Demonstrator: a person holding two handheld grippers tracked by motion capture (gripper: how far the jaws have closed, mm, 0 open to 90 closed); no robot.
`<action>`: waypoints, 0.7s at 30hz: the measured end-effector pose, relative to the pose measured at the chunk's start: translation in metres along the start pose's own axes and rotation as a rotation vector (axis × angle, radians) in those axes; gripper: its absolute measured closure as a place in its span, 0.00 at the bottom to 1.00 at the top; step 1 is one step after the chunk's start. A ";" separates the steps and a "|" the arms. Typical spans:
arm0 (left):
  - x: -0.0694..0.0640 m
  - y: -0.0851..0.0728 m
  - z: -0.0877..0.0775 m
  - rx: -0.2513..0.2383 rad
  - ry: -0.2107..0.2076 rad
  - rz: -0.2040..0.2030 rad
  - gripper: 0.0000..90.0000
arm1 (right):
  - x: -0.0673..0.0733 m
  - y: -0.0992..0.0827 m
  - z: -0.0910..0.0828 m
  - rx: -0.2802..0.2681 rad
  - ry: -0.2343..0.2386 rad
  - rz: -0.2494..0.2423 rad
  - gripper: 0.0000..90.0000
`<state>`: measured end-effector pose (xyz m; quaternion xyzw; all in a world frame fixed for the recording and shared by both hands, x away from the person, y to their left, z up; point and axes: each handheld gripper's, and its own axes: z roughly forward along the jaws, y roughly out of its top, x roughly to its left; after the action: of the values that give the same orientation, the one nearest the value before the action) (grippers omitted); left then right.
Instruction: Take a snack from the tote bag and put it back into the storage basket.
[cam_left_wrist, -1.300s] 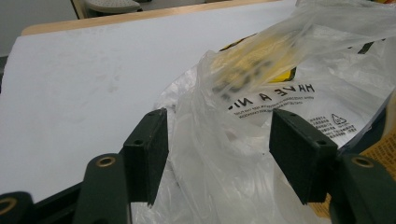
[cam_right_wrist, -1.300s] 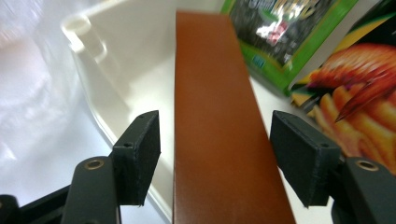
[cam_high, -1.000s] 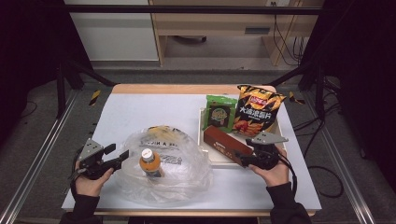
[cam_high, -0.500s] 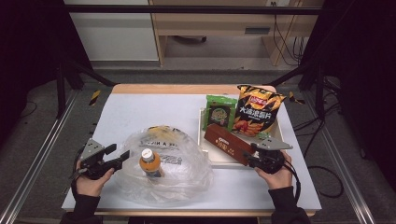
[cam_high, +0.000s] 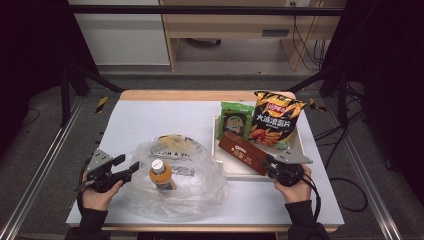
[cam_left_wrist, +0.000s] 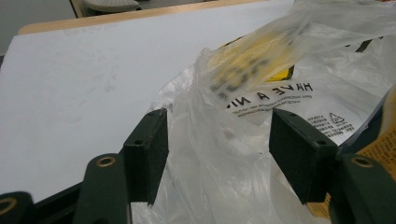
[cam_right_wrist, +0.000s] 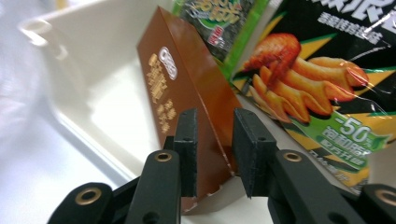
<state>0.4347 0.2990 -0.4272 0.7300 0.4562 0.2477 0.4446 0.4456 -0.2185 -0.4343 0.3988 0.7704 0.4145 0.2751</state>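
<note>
Brown box (cam_right_wrist: 187, 98) sitting between right gripper (cam_right_wrist: 215, 154) jaws, just been closing; left gripper (cam_left_wrist: 219, 154) gaping around plastic bag (cam_left_wrist: 233, 154).

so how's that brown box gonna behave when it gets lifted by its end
The brown box looks like stiff card, so it probably keeps its shape. It is long and gripped at one end by the right hand-held gripper, so the far end may sag or swing.

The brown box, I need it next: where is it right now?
In the high view the brown box lies in the white tray at the table's right, before the chip bag, its near end between the right tongs.
</note>
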 end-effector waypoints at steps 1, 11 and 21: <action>0.000 0.000 0.000 0.000 -0.001 0.000 0.41 | 0.002 0.001 -0.002 -0.005 0.013 0.004 0.82; -0.001 0.000 -0.001 -0.005 -0.007 -0.001 0.42 | 0.009 -0.009 -0.004 0.072 0.064 0.098 0.96; -0.001 0.000 0.000 0.000 -0.008 0.001 0.42 | -0.005 -0.026 0.004 0.101 -0.038 0.155 0.93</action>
<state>0.4343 0.2977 -0.4274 0.7314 0.4539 0.2448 0.4462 0.4414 -0.2303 -0.4578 0.4783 0.7518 0.3874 0.2365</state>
